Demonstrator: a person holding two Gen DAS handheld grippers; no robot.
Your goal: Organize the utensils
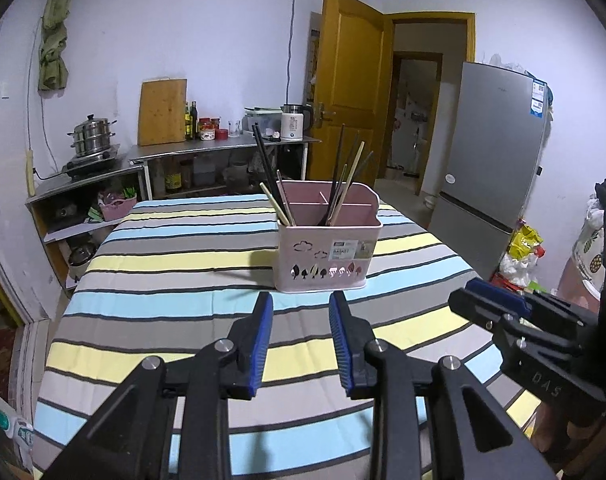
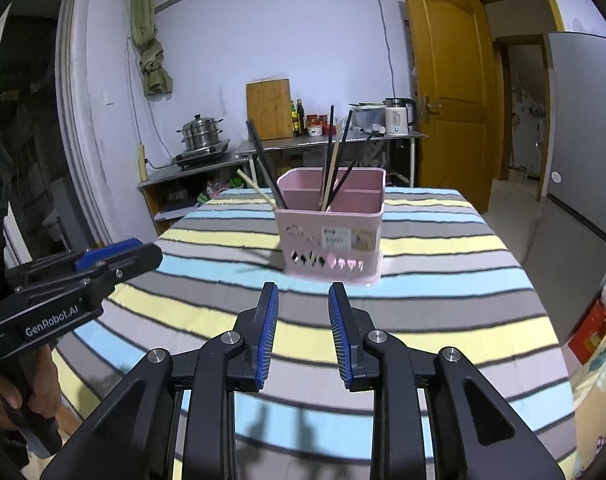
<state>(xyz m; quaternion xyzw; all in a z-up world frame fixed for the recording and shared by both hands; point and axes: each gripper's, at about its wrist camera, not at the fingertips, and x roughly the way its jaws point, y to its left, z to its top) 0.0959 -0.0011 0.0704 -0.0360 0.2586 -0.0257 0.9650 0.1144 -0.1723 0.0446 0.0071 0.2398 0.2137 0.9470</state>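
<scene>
A pink utensil basket (image 1: pixel 328 254) stands upright on the striped tablecloth (image 1: pixel 175 280), also seen in the right wrist view (image 2: pixel 330 240). Several chopsticks, black (image 1: pixel 265 164) and pale wood (image 1: pixel 349 184), lean in its compartments. My left gripper (image 1: pixel 301 306) is open and empty, a short way in front of the basket above the cloth. My right gripper (image 2: pixel 303 294) is open and empty, also just in front of the basket. Each gripper shows in the other's view: the right one (image 1: pixel 475 296) at the right edge, the left one (image 2: pixel 143 254) at the left edge.
Steel counters along the far wall hold a steamer pot (image 1: pixel 91 136), a cutting board (image 1: pixel 162 112), bottles and a kettle (image 1: pixel 293 122). A fridge (image 1: pixel 491 152) stands right of the table, beside an open wooden door (image 1: pixel 349 92). Bags lie on the floor at right (image 1: pixel 521 256).
</scene>
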